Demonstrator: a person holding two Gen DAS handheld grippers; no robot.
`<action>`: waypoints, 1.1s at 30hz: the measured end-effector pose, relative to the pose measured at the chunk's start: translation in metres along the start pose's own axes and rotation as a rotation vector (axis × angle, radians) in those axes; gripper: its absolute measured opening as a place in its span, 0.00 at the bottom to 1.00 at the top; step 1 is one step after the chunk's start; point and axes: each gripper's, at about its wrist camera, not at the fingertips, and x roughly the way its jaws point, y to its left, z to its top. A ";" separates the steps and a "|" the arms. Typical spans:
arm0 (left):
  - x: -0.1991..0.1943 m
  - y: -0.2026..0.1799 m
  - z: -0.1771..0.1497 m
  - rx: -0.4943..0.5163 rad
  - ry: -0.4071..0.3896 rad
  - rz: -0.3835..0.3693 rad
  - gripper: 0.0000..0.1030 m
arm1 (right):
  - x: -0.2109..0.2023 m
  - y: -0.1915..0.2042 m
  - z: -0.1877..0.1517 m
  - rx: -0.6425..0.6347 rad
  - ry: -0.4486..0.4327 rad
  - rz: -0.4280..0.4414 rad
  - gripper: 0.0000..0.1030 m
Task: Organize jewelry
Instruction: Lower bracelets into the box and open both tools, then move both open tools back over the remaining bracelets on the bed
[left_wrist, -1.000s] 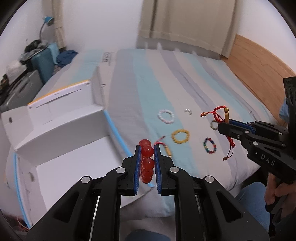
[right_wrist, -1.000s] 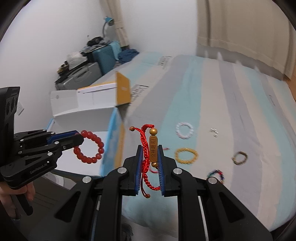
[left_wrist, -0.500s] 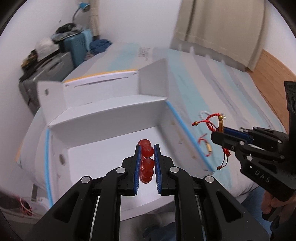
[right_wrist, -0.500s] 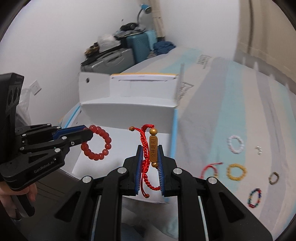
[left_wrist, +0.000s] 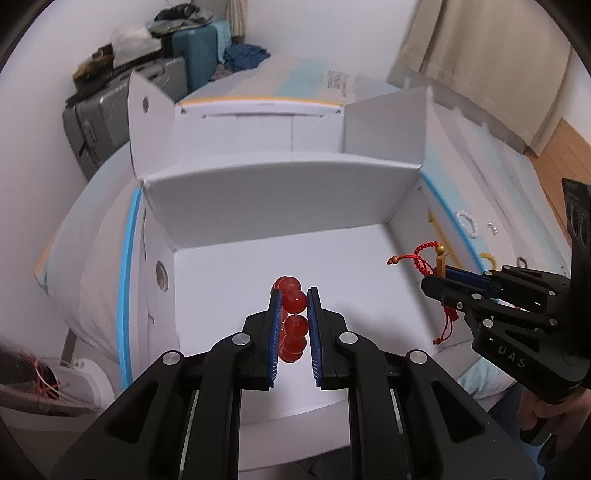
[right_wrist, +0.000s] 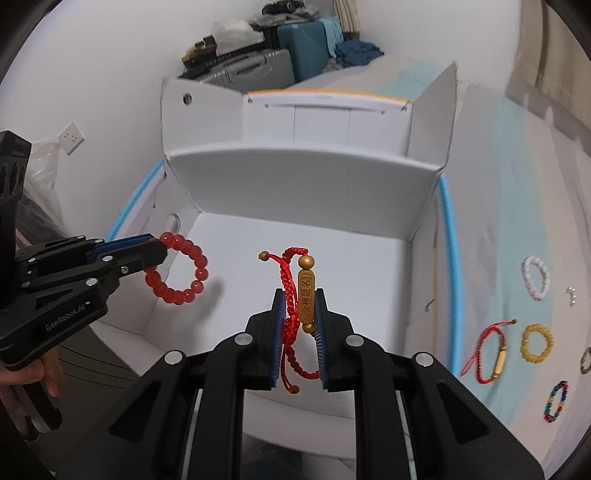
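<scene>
Both grippers have swung from the bed to above the open white box (left_wrist: 280, 206), the left gripper (left_wrist: 293, 306) grasping a red bead bracelet (left_wrist: 293, 317) and the right gripper (right_wrist: 300, 314) a red cord bracelet (right_wrist: 301, 295), ready to drop.

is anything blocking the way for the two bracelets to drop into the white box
Nothing visible does. The red bead bracelet in the left gripper and the red cord bracelet in the right gripper both hang over the open white box, whose floor beneath them looks bare and whose flaps stand clear.
</scene>
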 end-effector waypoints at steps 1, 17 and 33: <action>0.004 0.003 -0.002 -0.004 0.007 0.003 0.12 | 0.007 0.000 -0.001 0.004 0.011 0.001 0.14; 0.032 0.018 -0.016 -0.012 0.058 0.039 0.13 | 0.045 0.005 -0.005 0.018 0.072 -0.001 0.17; -0.008 -0.001 -0.008 0.014 -0.056 0.059 0.51 | 0.000 -0.007 -0.006 0.035 -0.023 -0.025 0.79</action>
